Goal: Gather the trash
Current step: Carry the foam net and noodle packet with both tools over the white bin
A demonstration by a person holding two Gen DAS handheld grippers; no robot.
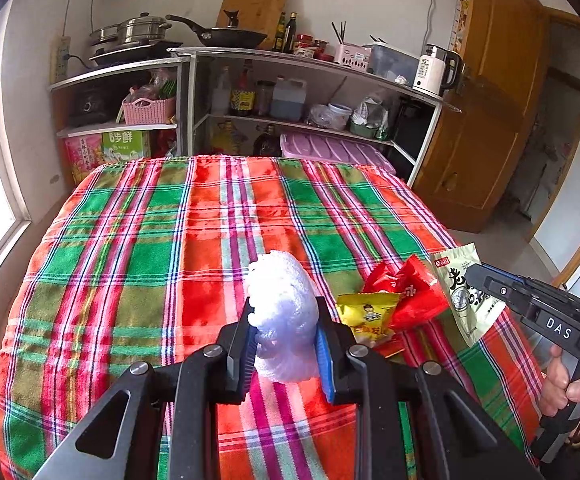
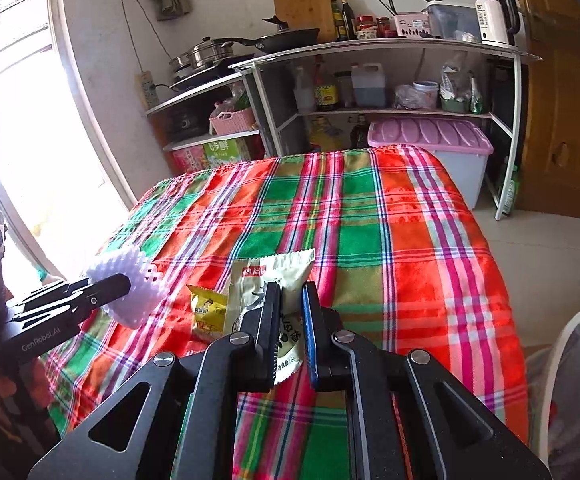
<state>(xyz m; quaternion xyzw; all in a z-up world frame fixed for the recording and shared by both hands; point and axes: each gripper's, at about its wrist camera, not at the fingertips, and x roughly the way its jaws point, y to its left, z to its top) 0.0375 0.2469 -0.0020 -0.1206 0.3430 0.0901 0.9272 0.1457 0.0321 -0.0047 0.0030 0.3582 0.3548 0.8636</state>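
My left gripper (image 1: pixel 286 320) is shut on a white foam fruit net (image 1: pixel 284 312) and holds it above the plaid tablecloth (image 1: pixel 170 240); the net also shows in the right wrist view (image 2: pixel 130 288). My right gripper (image 2: pixel 291 292) is shut on a pale green snack packet (image 2: pixel 266 280), seen in the left wrist view (image 1: pixel 463 292) at the right. A yellow snack packet (image 1: pixel 365 316) and red wrappers (image 1: pixel 409 292) lie on the cloth between the grippers. The yellow packet also shows in the right wrist view (image 2: pixel 208 312).
Kitchen shelves (image 1: pixel 290 64) with pots, bottles and a kettle stand behind the table. A pink-lidded storage box (image 2: pixel 433 140) sits beyond the far edge. A white-rimmed bin (image 2: pixel 569 380) is at the lower right. A window (image 2: pixel 18 120) is at left.
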